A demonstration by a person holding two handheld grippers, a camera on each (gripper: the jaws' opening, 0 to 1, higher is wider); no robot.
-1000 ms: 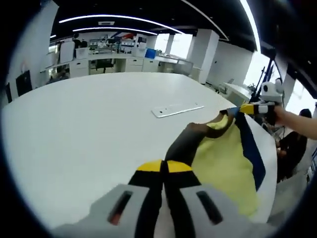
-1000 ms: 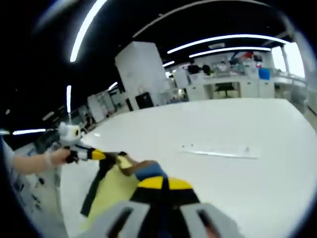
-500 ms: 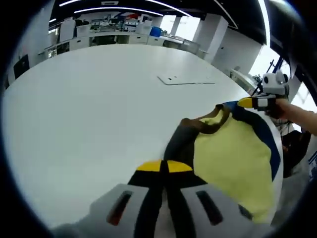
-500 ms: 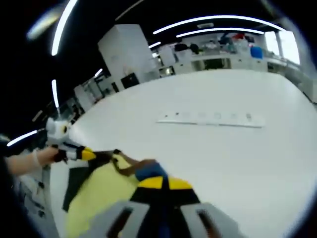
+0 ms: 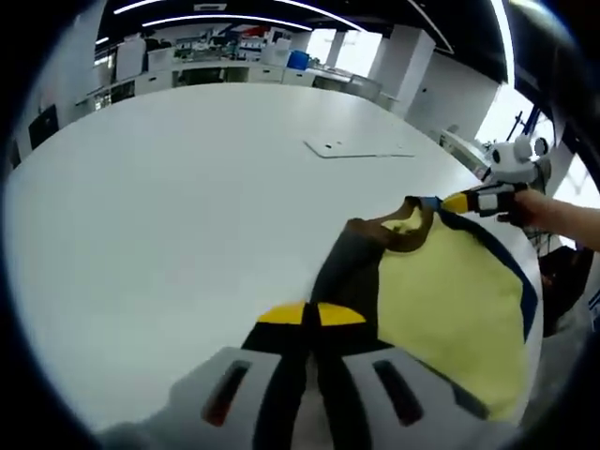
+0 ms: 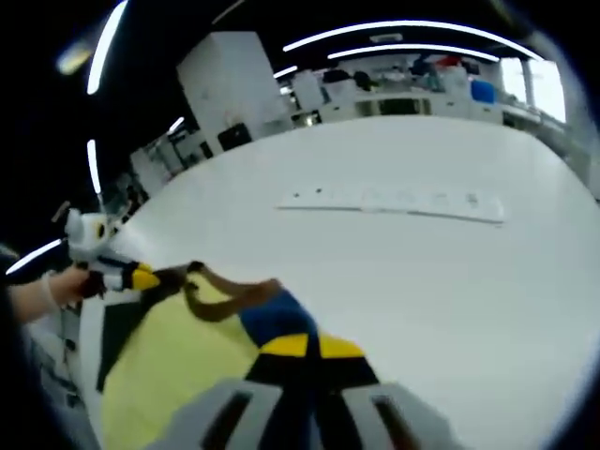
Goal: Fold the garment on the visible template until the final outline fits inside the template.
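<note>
Garment (image 5: pixel 441 300) hangs stretched between both grippers at the table (image 5: pixel 169 187) edge.
Left gripper (image 5: pixel 311 317) and right gripper (image 6: pixel 309 347) each pinch a shoulder; the table lies ahead of both.

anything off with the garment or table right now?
Nothing damaged or spilled. The garment sits at the table edge, spread between the left gripper and right gripper, both shut on it; the flat strip lies apart.

Garment (image 5: pixel 450 291) pale yellow, brown collar, navy and black sleeves; table (image 5: pixel 169 187) white; gripper tips yellow.
</note>
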